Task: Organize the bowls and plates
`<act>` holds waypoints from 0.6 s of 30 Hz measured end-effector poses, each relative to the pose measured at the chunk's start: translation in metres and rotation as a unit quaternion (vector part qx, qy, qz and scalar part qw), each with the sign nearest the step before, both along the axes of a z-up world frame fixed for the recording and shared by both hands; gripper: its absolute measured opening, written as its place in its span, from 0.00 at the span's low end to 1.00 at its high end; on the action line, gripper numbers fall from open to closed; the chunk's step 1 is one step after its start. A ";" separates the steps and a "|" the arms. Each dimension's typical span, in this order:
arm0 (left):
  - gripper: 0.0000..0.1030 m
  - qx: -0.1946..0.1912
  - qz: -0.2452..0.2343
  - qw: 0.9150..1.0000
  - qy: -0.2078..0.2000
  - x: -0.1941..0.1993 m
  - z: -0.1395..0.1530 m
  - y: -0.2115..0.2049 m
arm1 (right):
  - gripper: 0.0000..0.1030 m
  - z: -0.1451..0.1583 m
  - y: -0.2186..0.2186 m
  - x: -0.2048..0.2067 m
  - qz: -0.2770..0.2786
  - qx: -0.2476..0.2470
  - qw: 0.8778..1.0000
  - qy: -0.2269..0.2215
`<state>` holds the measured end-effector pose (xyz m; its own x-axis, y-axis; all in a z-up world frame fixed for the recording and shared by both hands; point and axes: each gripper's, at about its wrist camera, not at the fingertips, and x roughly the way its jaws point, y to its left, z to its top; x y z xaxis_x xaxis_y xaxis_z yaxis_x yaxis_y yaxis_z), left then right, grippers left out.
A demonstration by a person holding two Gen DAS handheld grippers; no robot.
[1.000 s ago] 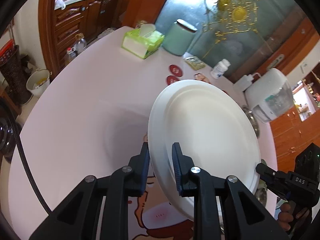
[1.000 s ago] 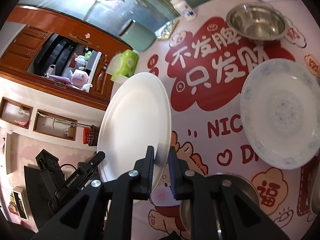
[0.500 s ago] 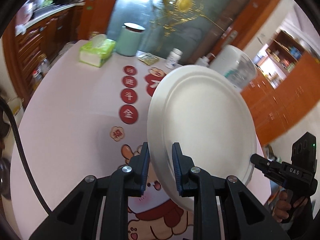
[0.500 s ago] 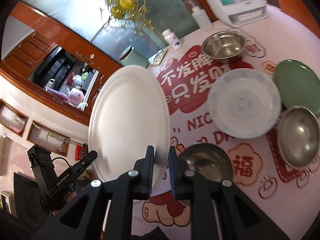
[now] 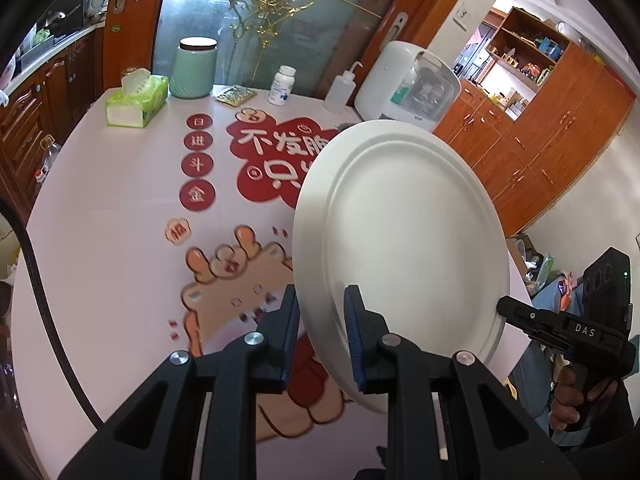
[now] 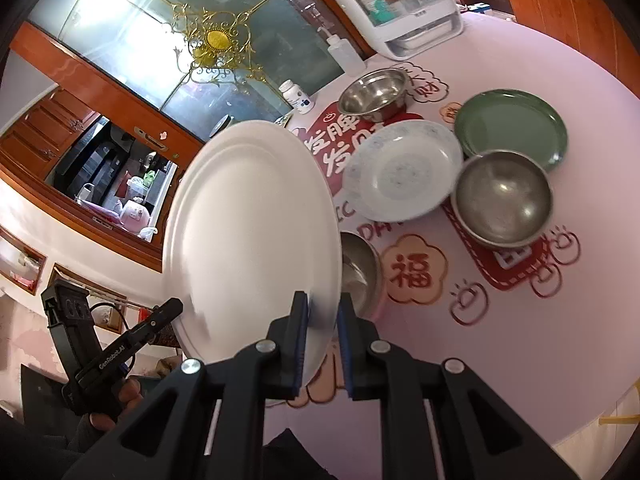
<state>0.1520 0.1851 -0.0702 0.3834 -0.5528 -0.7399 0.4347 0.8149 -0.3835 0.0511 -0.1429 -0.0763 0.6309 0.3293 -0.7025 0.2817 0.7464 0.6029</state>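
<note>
Both grippers hold one large white plate in the air above the table, each on an opposite rim. My left gripper is shut on its near edge. My right gripper is shut on the plate too. On the table to the right lie a patterned white plate, a green plate, a large steel bowl, a smaller steel bowl at the back, and another steel bowl half hidden behind the held plate.
The round pink table carries a tissue box, a mint canister, a pill bottle, a squeeze bottle and a white appliance along its far edge. Wooden cabinets stand beyond it.
The white plate has been lifted higher off the table with both grippers still on it. Both views have pulled up and back, so more of the table and its dishes show.
</note>
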 end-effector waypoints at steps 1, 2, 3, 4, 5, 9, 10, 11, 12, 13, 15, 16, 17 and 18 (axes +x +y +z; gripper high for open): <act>0.20 0.002 0.002 1.000 0.001 -0.006 -0.001 -0.004 | 0.14 0.000 -0.005 -0.007 0.003 -0.001 1.000 -0.001; 0.20 0.004 0.004 1.000 0.002 -0.012 -0.001 -0.008 | 0.14 0.000 -0.007 -0.012 0.005 -0.002 1.000 -0.001; 0.20 0.006 0.006 1.000 0.003 -0.017 -0.002 -0.011 | 0.14 0.000 -0.011 -0.017 0.008 -0.004 1.000 0.001; 0.20 0.009 0.008 1.000 0.006 -0.026 -0.002 -0.017 | 0.14 0.000 -0.016 -0.024 0.010 -0.007 1.000 0.004; 0.20 0.010 0.010 1.000 0.008 -0.034 -0.003 -0.021 | 0.14 -0.001 -0.020 -0.029 0.011 -0.008 1.000 0.005; 0.20 0.013 0.017 1.000 0.009 -0.067 -0.004 -0.038 | 0.14 -0.004 -0.037 -0.055 0.017 -0.008 1.000 0.009; 0.20 0.014 0.020 1.000 0.009 -0.074 -0.004 -0.041 | 0.14 -0.006 -0.042 -0.062 0.020 -0.008 1.000 0.012; 0.20 0.014 0.023 1.000 0.009 -0.082 -0.004 -0.046 | 0.14 -0.007 -0.046 -0.067 0.023 -0.010 1.000 0.014; 0.20 0.014 0.024 1.000 0.008 -0.090 -0.004 -0.050 | 0.14 -0.008 -0.051 -0.074 0.026 -0.012 0.999 0.016; 0.20 0.015 0.026 1.000 0.007 -0.099 -0.005 -0.055 | 0.14 -0.009 -0.054 -0.079 0.027 -0.012 0.999 0.017; 0.20 0.017 0.026 0.999 0.006 -0.110 -0.006 -0.063 | 0.14 -0.013 -0.063 -0.091 0.028 -0.010 0.999 0.023; 0.20 0.020 0.026 0.999 0.006 -0.118 -0.007 -0.069 | 0.14 -0.016 -0.066 -0.096 0.028 -0.011 0.999 0.026; 0.20 0.023 0.026 0.999 0.004 -0.123 -0.008 -0.073 | 0.14 -0.018 -0.069 -0.101 0.029 -0.012 0.999 0.029; 0.20 0.027 0.026 0.999 0.001 -0.129 -0.009 -0.077 | 0.14 -0.020 -0.073 -0.107 0.031 -0.012 0.999 0.031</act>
